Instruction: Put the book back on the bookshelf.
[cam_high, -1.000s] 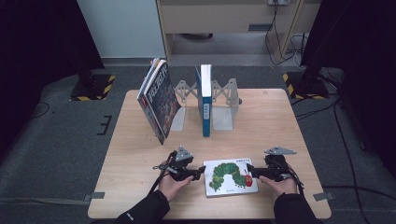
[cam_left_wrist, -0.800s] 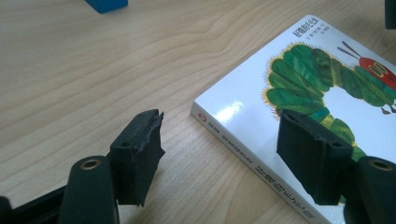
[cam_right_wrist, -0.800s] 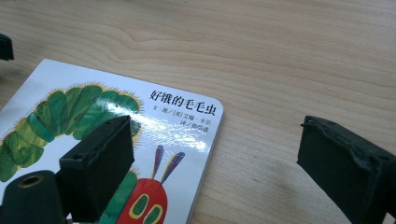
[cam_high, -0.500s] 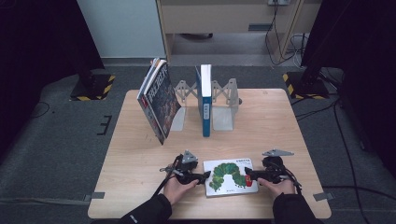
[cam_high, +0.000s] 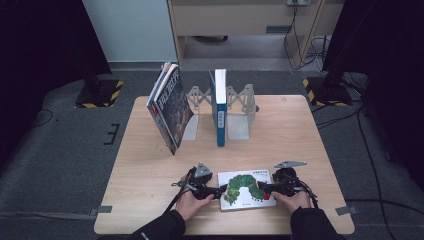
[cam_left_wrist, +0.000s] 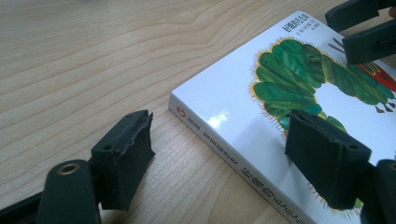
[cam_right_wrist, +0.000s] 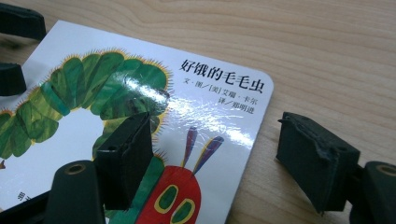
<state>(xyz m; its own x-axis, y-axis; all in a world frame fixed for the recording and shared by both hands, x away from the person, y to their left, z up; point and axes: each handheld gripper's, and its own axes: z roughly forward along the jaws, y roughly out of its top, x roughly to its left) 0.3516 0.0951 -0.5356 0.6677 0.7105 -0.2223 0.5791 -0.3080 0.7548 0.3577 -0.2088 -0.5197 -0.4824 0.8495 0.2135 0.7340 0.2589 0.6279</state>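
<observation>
Low in the high view, just right of centre, a flat white picture book with a green caterpillar on its cover (cam_high: 246, 190) lies face up on the pale wooden table (cam_high: 150, 200), close to the near edge. The left gripper (cam_high: 218, 191) sits at the book's left edge, and the right gripper (cam_high: 263, 188) is at its right edge, each held in a hand coming up from the bottom of the frame.

In the left gripper view the black jaws stand wide apart, and they have just been opening. One pad hovers over bare wood at lower left; the other sits over the cover at lower right, with the book's spine corner between them. Neither pad presses on the book that I can see, so there is no grip here.

In the right gripper view the jaws have just been closing, yet a clear gap remains. The left pad is over the caterpillar's red head, the right pad is off the book above the wood, and the rounded corner lies between them. I see no pinch.

In the upper middle of the high view, a dark-covered book (cam_high: 169, 107) leans at a tilt on the left, and a slim blue-and-white book (cam_high: 219, 105) stands upright between grey metal bookends (cam_high: 241, 112).
</observation>
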